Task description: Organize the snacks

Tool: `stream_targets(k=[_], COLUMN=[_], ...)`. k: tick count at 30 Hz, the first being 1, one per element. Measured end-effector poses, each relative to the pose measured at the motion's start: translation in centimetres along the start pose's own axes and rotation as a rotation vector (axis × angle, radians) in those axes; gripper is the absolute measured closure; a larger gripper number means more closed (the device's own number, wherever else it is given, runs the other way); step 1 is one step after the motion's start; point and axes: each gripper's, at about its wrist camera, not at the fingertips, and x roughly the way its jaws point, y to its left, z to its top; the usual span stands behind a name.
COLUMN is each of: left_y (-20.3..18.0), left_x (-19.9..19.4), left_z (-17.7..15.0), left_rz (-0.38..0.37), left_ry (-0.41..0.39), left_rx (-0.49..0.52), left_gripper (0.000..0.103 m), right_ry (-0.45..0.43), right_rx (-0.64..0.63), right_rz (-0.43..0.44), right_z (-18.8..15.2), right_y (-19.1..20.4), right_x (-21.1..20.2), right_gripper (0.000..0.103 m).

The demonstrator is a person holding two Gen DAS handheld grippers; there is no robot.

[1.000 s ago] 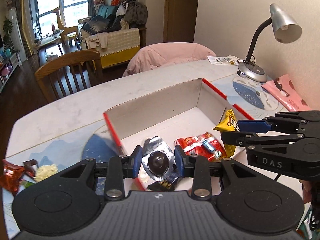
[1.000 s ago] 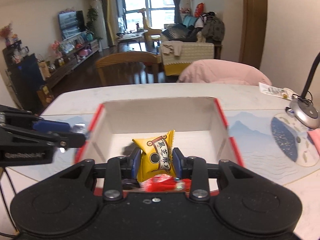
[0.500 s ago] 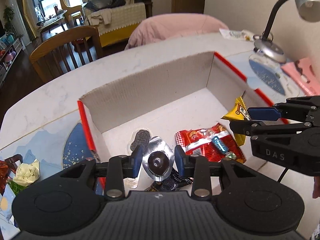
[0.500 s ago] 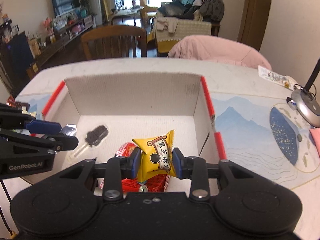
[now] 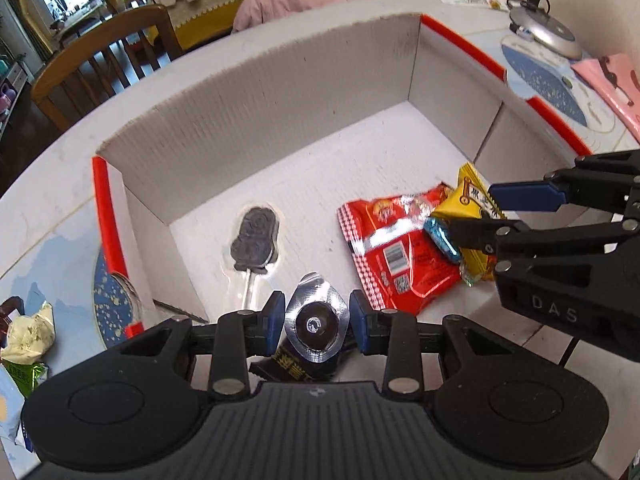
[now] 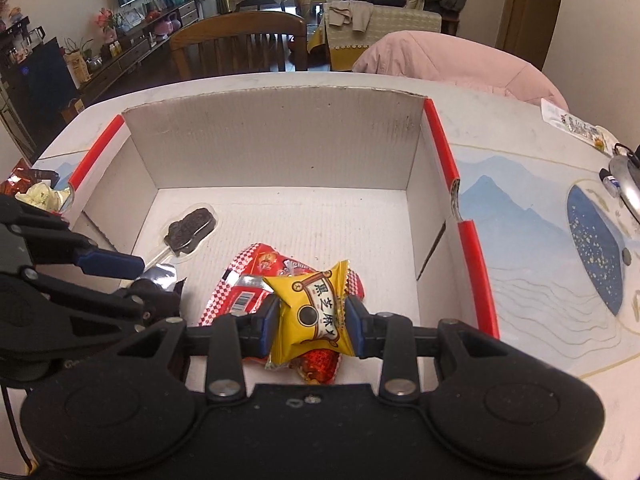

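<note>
A white cardboard box (image 5: 280, 92) with red edges lies open on the table. My left gripper (image 5: 316, 322) is shut on a silver foil snack (image 5: 316, 320) low over the box's near left part. My right gripper (image 6: 312, 320) is shut on a yellow snack packet (image 6: 316, 312) over the box's near right part; it also shows in the left wrist view (image 5: 476, 204). In the box lie a red packet (image 5: 394, 248), a dark cookie lollipop (image 5: 254, 240) and a small blue candy (image 5: 442, 238). A dark wrapper (image 5: 288, 368) lies under my left gripper.
Loose snacks (image 5: 28, 332) lie on the table left of the box. A desk lamp base (image 5: 544, 36) and a pink item (image 5: 616, 80) sit to the right. A wooden chair (image 6: 240, 44) and a pink-covered chair (image 6: 452, 64) stand behind the table.
Both grippers have moved forward and down into the box, each still holding its snack. The lollipop and red packet now show more fully.
</note>
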Motion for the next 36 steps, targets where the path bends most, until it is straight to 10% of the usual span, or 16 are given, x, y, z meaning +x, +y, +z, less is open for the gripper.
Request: stream_targets(k=[12,36], left_y=[0.9,3.6], left_x=[-0.5,-10.9], left_z=[-0.8,-4.5], left_rz=[-0.024,-0.078], left_ry=[-0.008,-0.272], left_rx=[-0.057,-0.099], left_gripper=[0.066,0.052], right_ry=[-0.028,-0.237], right_rx=[0.012,0.006], right_rz=[0.019,0.047], right_z=[0.3,0.1], right_y=[-0.7,4.2], right_x=[-0.6,-9.6], right_gripper=[0.062,0.036])
